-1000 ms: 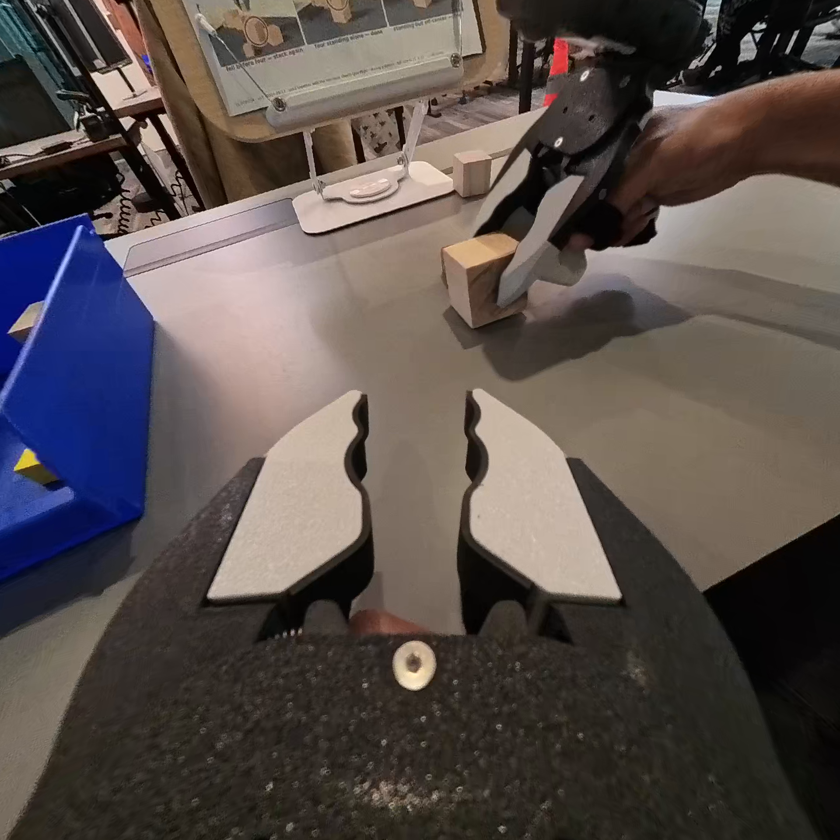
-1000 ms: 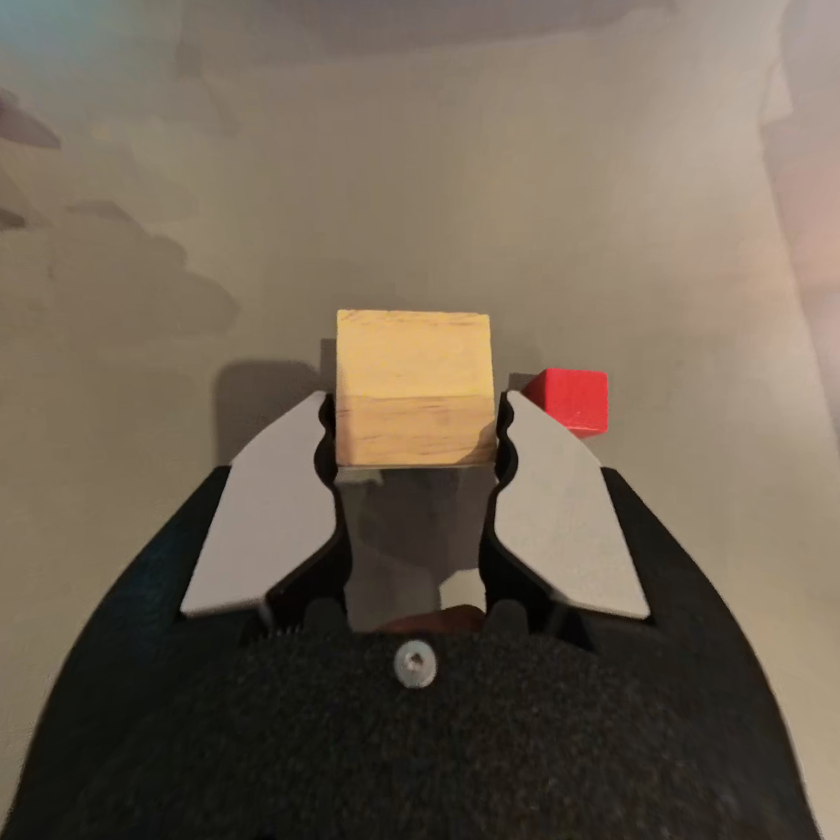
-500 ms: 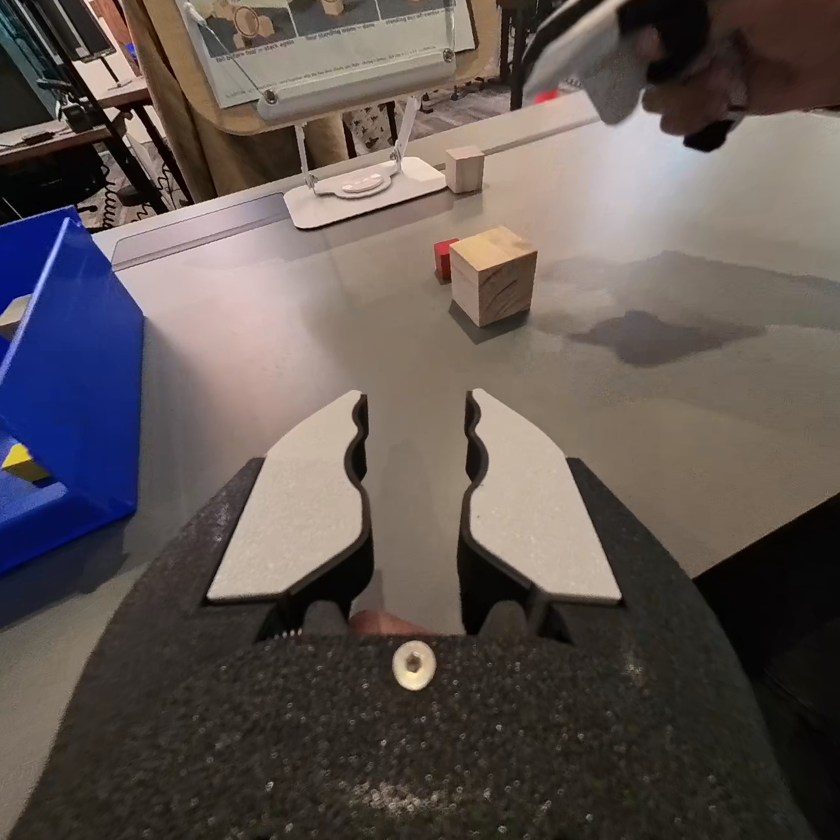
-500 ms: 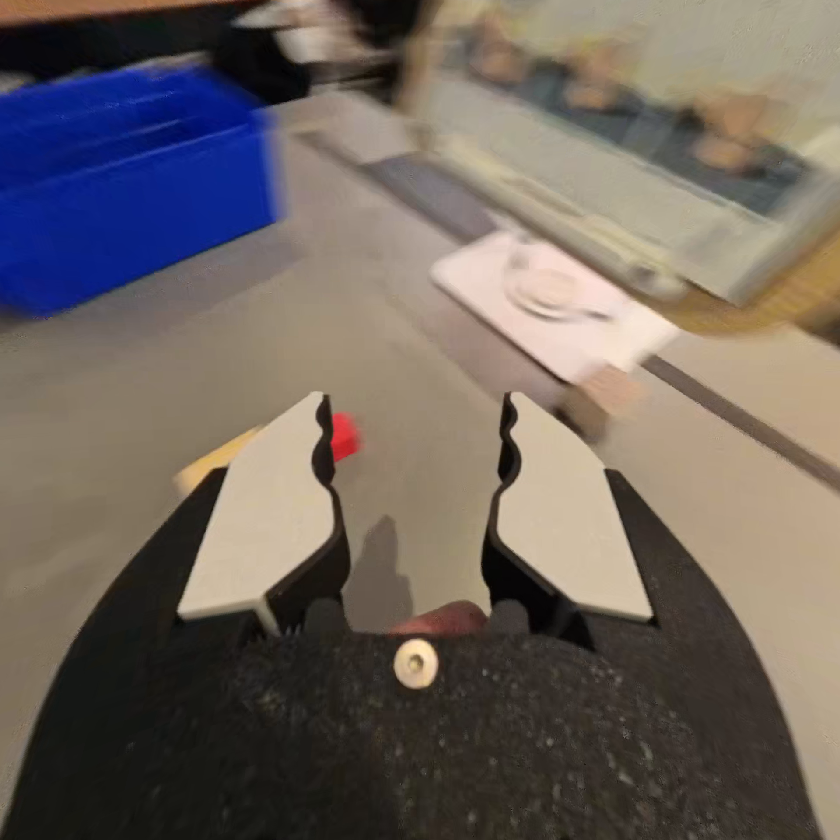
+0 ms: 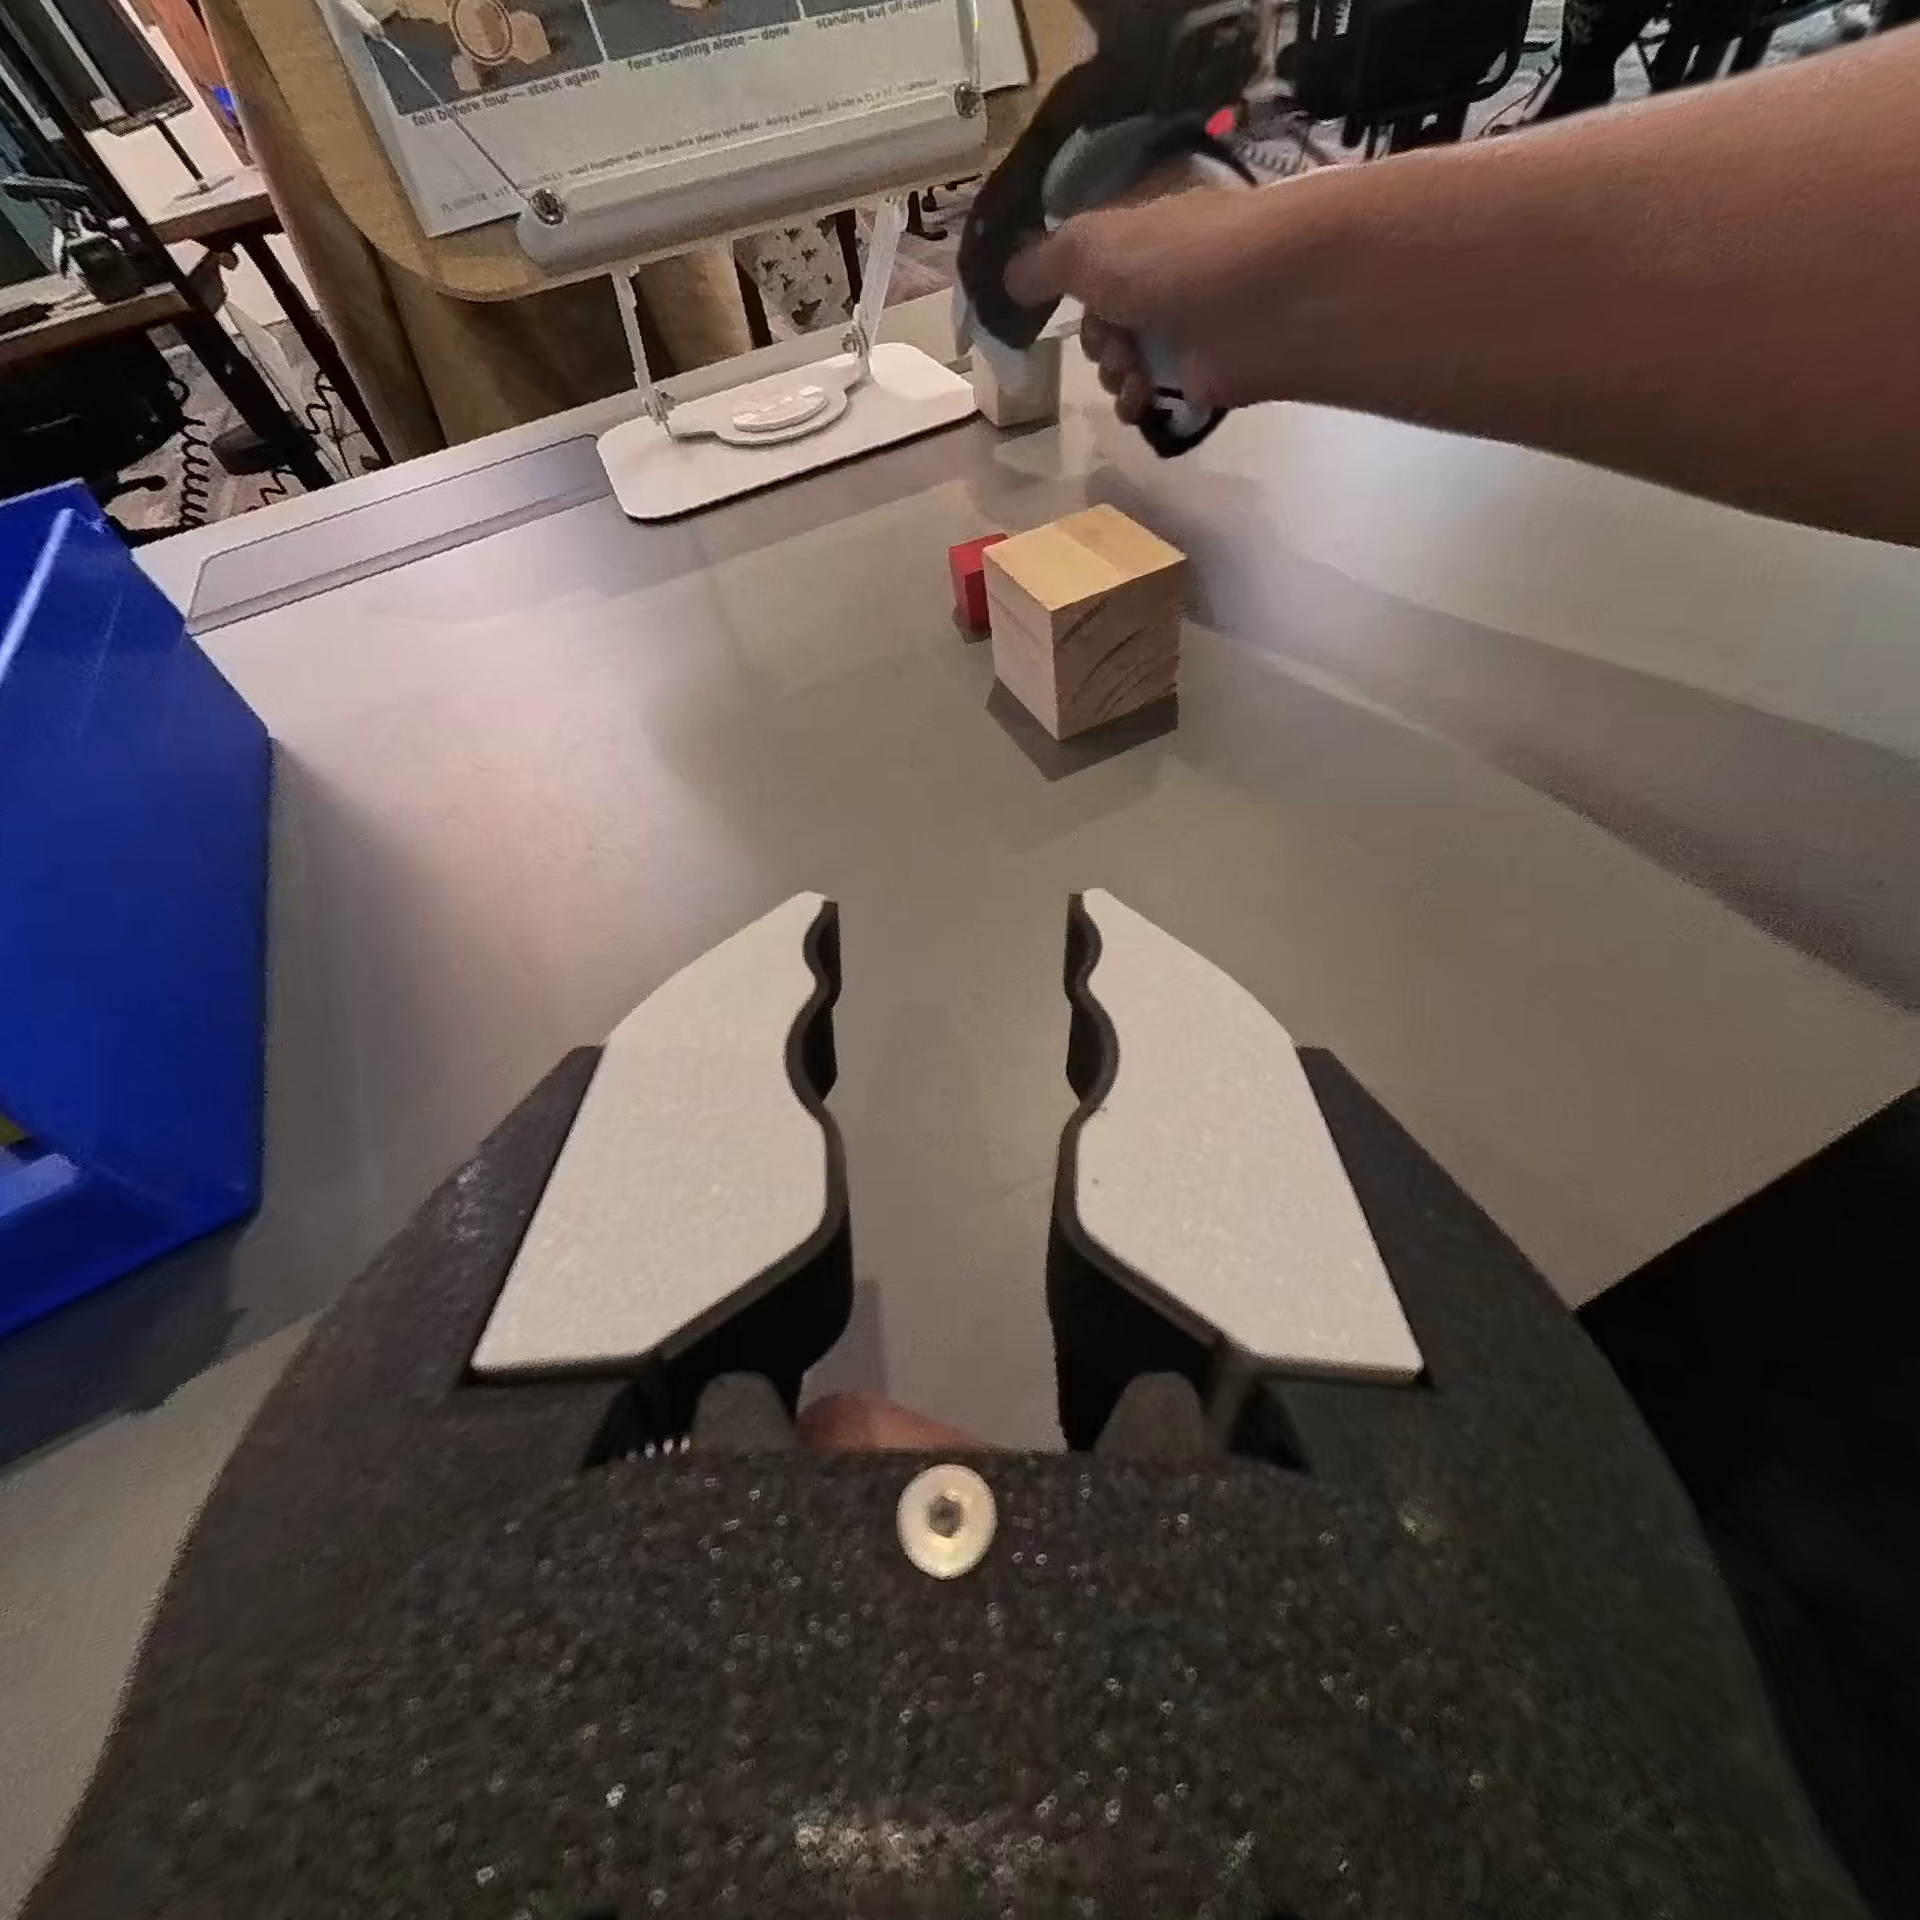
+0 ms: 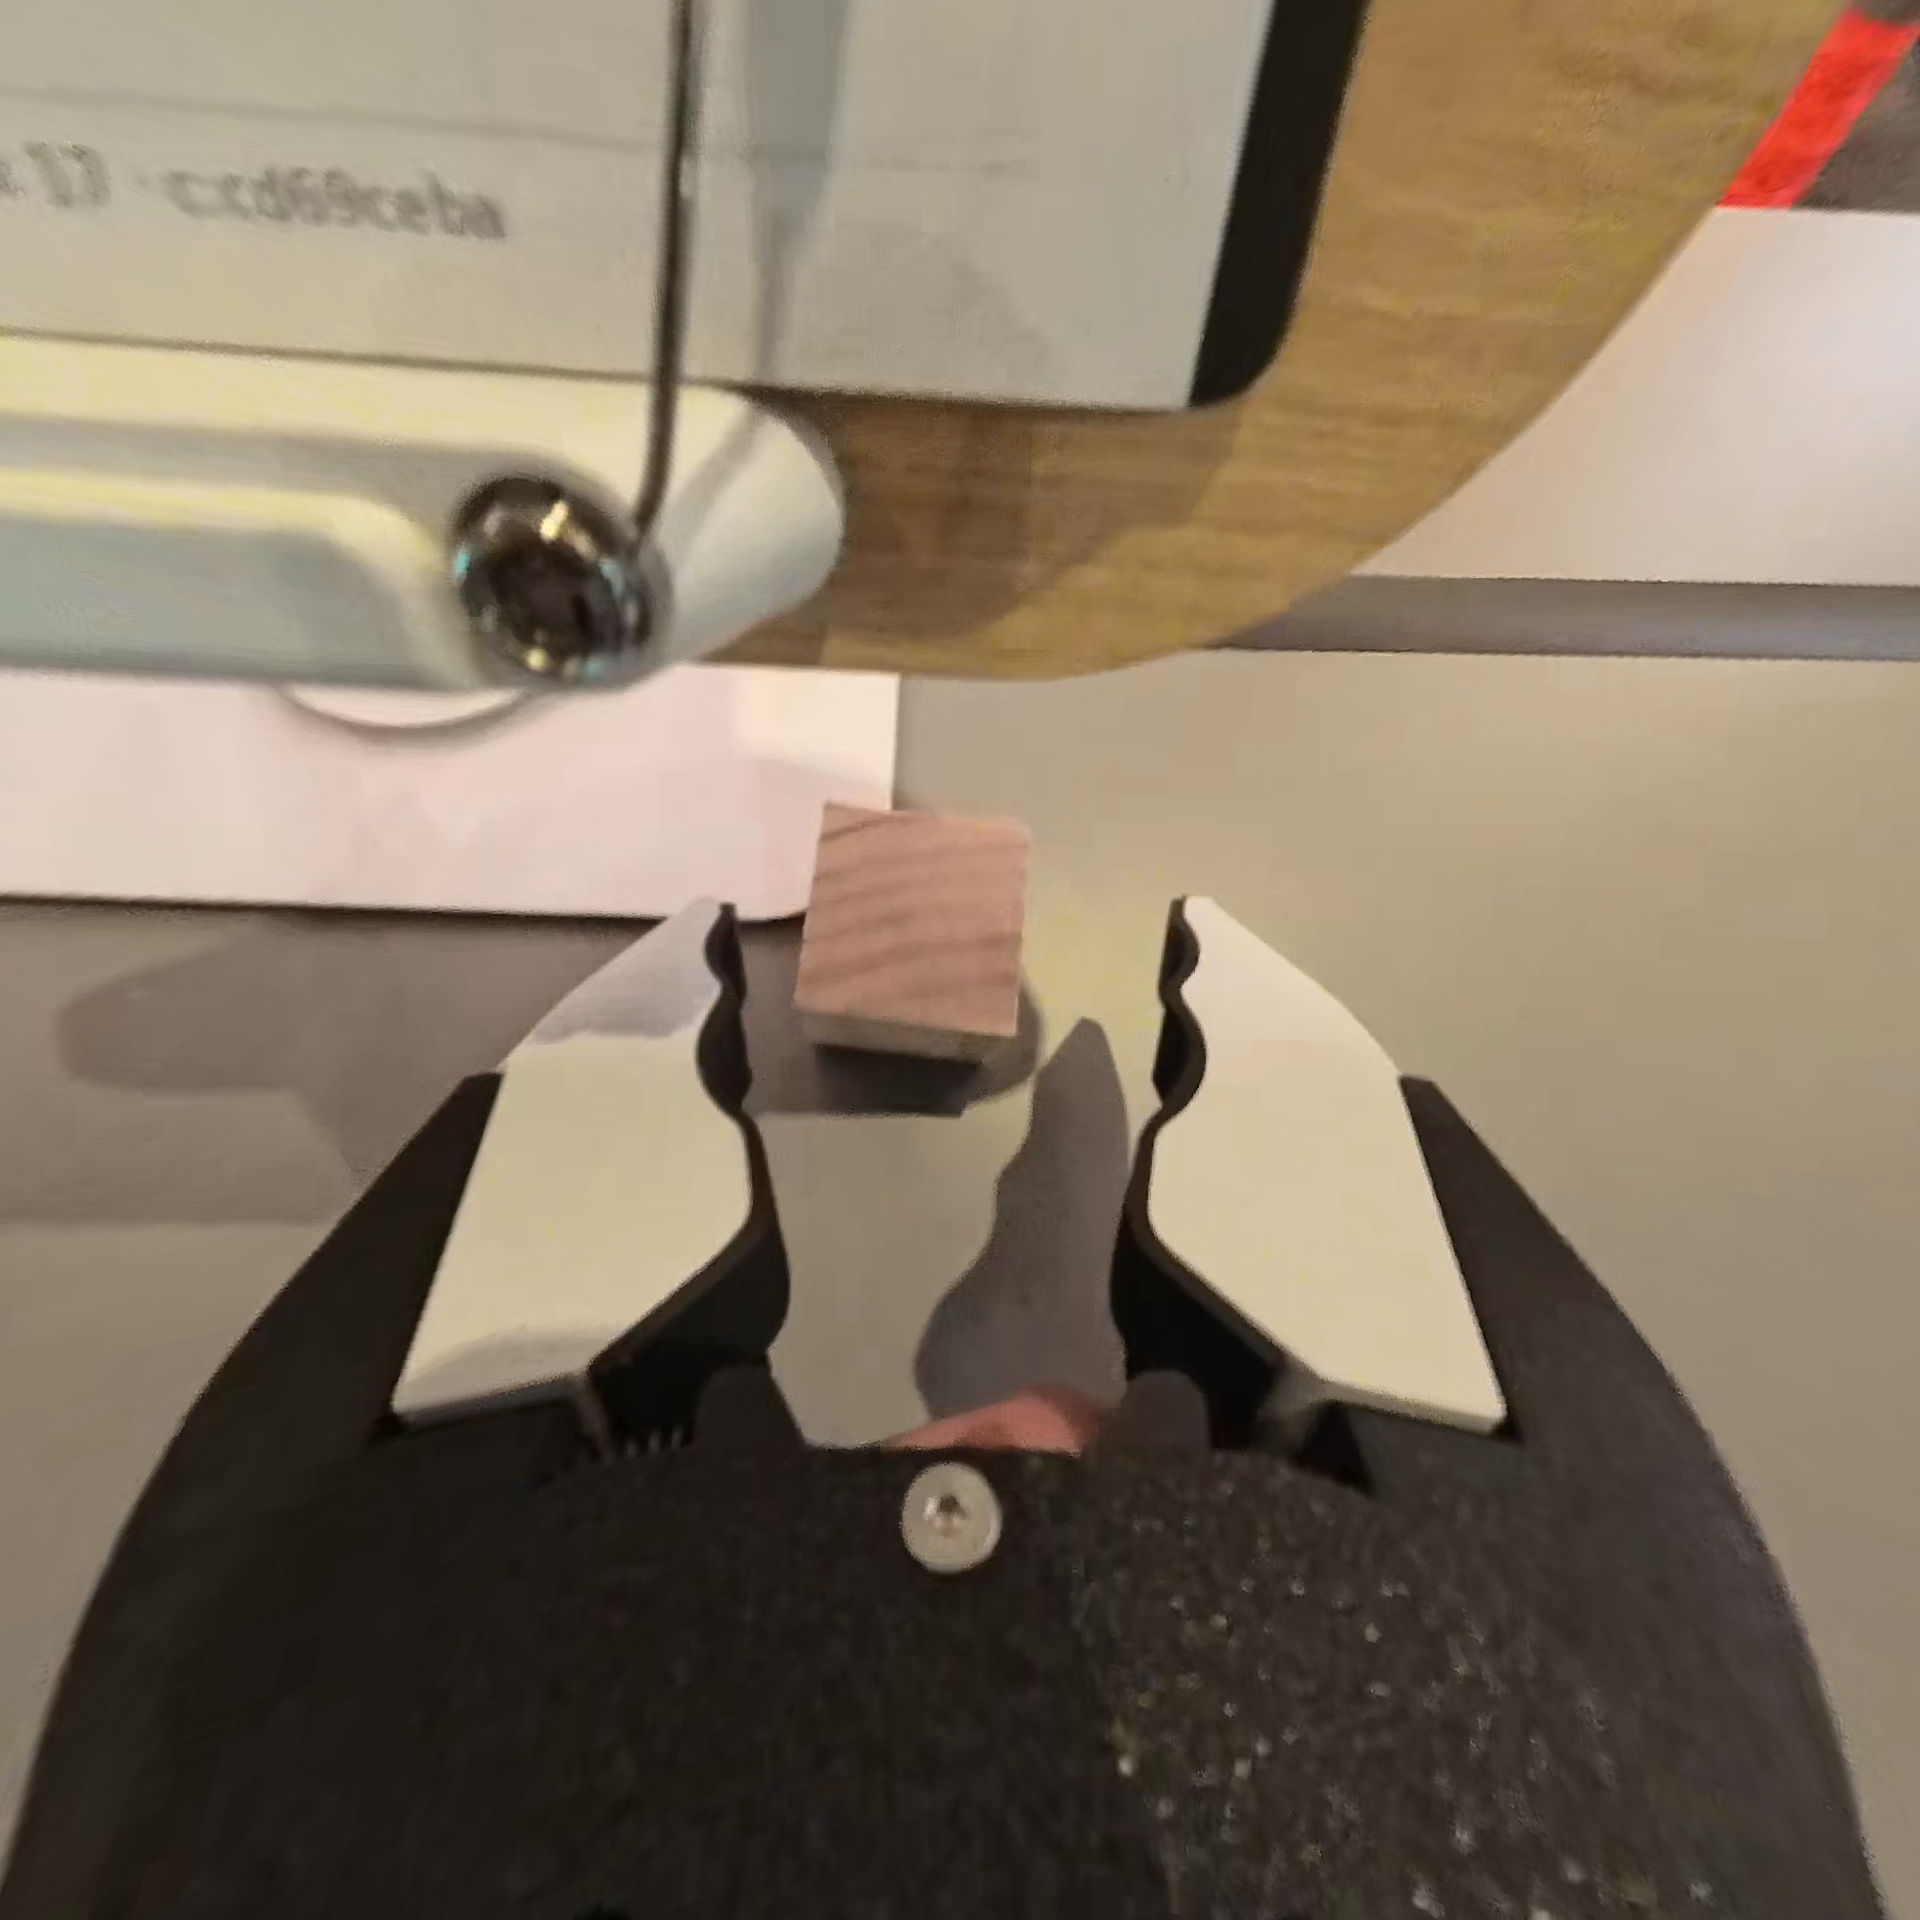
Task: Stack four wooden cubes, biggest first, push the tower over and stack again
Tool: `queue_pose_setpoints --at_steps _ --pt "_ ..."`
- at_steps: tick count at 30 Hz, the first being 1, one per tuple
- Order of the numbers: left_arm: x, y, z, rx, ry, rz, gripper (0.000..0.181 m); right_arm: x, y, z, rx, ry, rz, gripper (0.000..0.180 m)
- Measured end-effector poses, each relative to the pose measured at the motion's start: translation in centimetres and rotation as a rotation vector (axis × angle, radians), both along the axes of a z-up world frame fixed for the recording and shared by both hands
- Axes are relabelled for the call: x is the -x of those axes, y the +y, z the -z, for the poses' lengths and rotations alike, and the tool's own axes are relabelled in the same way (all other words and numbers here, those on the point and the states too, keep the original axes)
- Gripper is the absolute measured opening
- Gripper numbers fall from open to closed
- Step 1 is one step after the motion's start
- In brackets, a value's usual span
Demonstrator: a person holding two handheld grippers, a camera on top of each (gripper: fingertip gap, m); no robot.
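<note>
The big wooden cube point(image 5: 1086, 621) stands alone on the grey table point(image 5: 623, 831), with a small red cube point(image 5: 971, 582) just behind its left side. A medium wooden cube point(image 5: 1016, 387) sits at the far edge beside the white stand base; it also shows in the right wrist view point(image 6: 914, 935). My right gripper point(image 6: 951, 914) is open and empty, hovering over this cube, which lies just beyond and between the fingertips. In the left wrist view the right gripper point(image 5: 1013, 343) is at that cube, held by a hand. My left gripper point(image 5: 951, 914) is open and empty, low over the near table.
A blue bin point(image 5: 114, 935) stands at the left. A sign holder on a white base point(image 5: 790, 426) stands at the table's back, with a wooden panel point(image 6: 1299, 436) behind it. The person's forearm point(image 5: 1558, 291) reaches across the right side. Left tips to right tips: about 45 cm.
My right gripper let go of the big cube, lifted away and moved to the far edge over the medium cube. The left gripper has stayed put and open.
</note>
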State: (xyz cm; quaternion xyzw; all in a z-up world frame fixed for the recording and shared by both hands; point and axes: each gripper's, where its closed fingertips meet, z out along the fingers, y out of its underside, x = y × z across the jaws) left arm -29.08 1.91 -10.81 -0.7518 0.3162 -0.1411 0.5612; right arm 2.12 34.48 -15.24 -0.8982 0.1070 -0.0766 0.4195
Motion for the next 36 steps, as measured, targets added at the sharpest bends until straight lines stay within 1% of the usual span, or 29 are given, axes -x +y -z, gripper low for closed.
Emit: queue_pose_setpoints --at_steps 3,4,5,6,9,11,14,17,18,20,22,24,26,29,32,36 --pt "0.3 0.1 0.0 0.007 -0.011 -0.003 0.041 0.1 0.8 1.2 0.050 0.003 0.034 0.076" --pt "0.4 0.2 0.0 0.012 -0.015 -0.004 0.041 0.4 1.0 1.6 0.066 0.017 0.029 0.071" --pt "0.5 0.2 0.0 0.014 -0.018 -0.005 0.041 0.6 1.1 2.2 0.089 0.023 0.030 0.061" --pt "0.6 0.2 0.0 0.015 -0.020 -0.006 0.041 0.5 1.1 2.3 0.089 0.015 0.033 0.046" --pt "0.7 0.3 0.1 0.016 -0.020 -0.010 0.041 0.6 1.0 2.2 0.061 0.004 -0.005 0.045" --pt "0.7 0.2 0.0 0.017 -0.020 -0.008 0.041 0.8 0.5 1.4 0.025 -0.013 -0.060 0.045" --pt "0.6 0.0 -0.2 0.008 -0.019 -0.006 0.041 2.0 -0.9 -0.6 -0.046 -0.033 -0.226 0.045" --pt "0.6 -0.1 -0.4 0.002 -0.021 -0.004 0.041 3.5 -3.6 -3.8 -0.117 -0.074 -0.430 0.045" --pt "0.5 -0.2 -0.5 0.002 -0.021 -0.003 0.041 4.9 -4.8 -5.2 -0.159 -0.062 -0.549 0.045" --pt "0.5 -0.2 -0.4 0.004 -0.020 -0.002 0.041 7.1 -7.8 -7.1 -0.164 -0.065 -0.728 0.045" --pt "0.4 -0.2 -0.3 0.007 -0.017 -0.003 0.041 9.3 -10.7 -8.9 -0.175 -0.087 -0.874 0.045" --pt "0.4 0.0 -0.1 0.011 -0.016 -0.009 0.041 11.8 -13.7 -9.9 -0.156 -0.111 -1.034 0.045" --pt "0.5 0.0 0.0 0.016 -0.014 -0.012 0.041 14.1 -16.6 -10.1 -0.114 -0.116 -1.194 0.045" --pt "0.5 0.0 -0.1 0.007 -0.006 -0.018 0.041 16.4 -19.8 -9.1 -0.022 -0.122 -1.361 0.045" --pt "0.6 0.1 0.0 0.007 0.001 -0.021 0.041 17.4 -20.6 -7.6 0.043 -0.146 -1.419 0.045" --pt "0.5 0.0 0.1 0.005 0.007 -0.019 0.041 18.3 -20.6 -5.6 0.098 -0.084 -1.454 0.045"
